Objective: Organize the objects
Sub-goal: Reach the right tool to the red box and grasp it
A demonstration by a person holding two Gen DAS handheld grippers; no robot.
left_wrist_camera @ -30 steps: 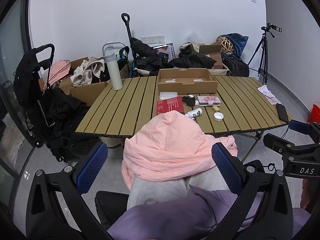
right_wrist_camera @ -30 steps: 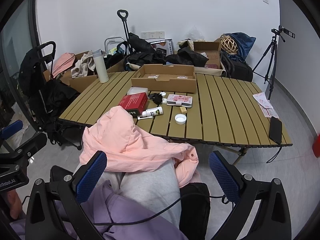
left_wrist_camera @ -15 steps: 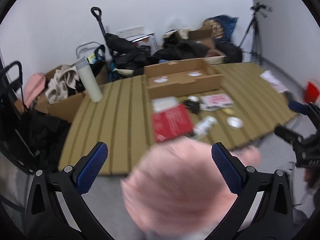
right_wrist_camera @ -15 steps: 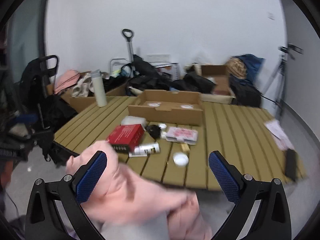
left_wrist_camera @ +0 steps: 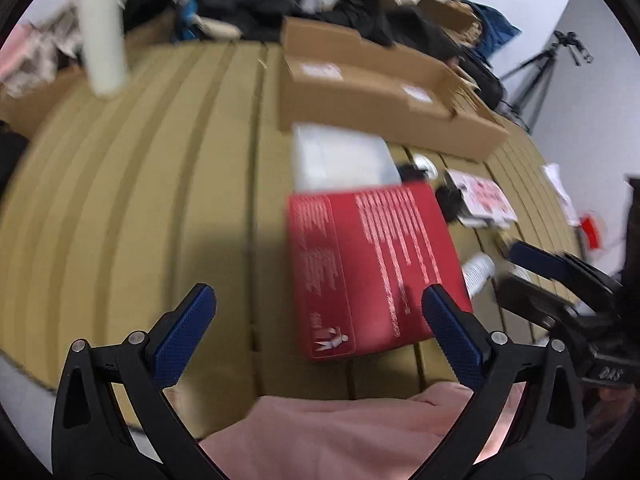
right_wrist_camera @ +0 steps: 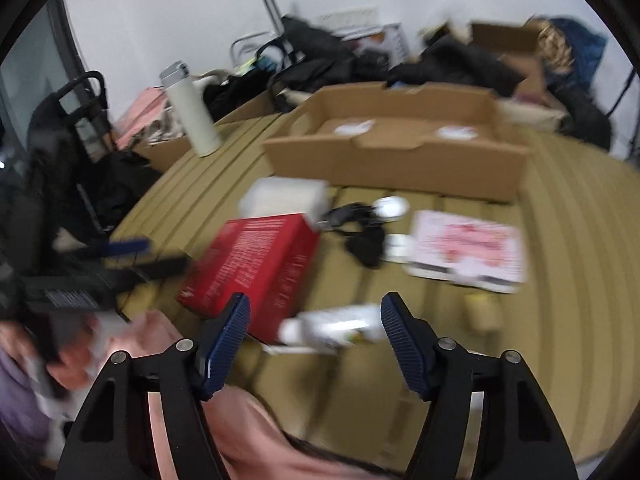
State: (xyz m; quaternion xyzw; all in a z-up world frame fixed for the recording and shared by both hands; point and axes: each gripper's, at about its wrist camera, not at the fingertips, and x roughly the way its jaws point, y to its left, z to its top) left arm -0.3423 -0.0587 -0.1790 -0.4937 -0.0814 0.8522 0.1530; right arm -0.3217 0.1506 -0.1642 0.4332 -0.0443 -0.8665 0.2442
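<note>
- Two tools hung over the near edge of the slatted counter point(left_wrist_camera: 132, 184). The left tool point(left_wrist_camera: 320, 340) stood released with nothing between its blue pads.
- The right tool point(right_wrist_camera: 315, 334) was closing, its pads not yet pressing on the one white bottle point(right_wrist_camera: 332, 328) lying between them.
- One pink garment point(left_wrist_camera: 340, 432) lay below both tools.
- One red box point(left_wrist_camera: 372, 268) lay flat just beyond, with one white box point(left_wrist_camera: 340, 156) behind it.
- Right of these lay one black tangle point(right_wrist_camera: 360, 236) and one pink-printed packet point(right_wrist_camera: 468, 250).
- One open cardboard tray point(right_wrist_camera: 400, 152) stood farther back, holding two white patches, too blurred to name.
- One white flask point(right_wrist_camera: 192, 116) stood upright at the far left.
- Only the right view showed the person's left hand point(right_wrist_camera: 68, 360); only the left view showed a tripod point(left_wrist_camera: 548, 64).
</note>
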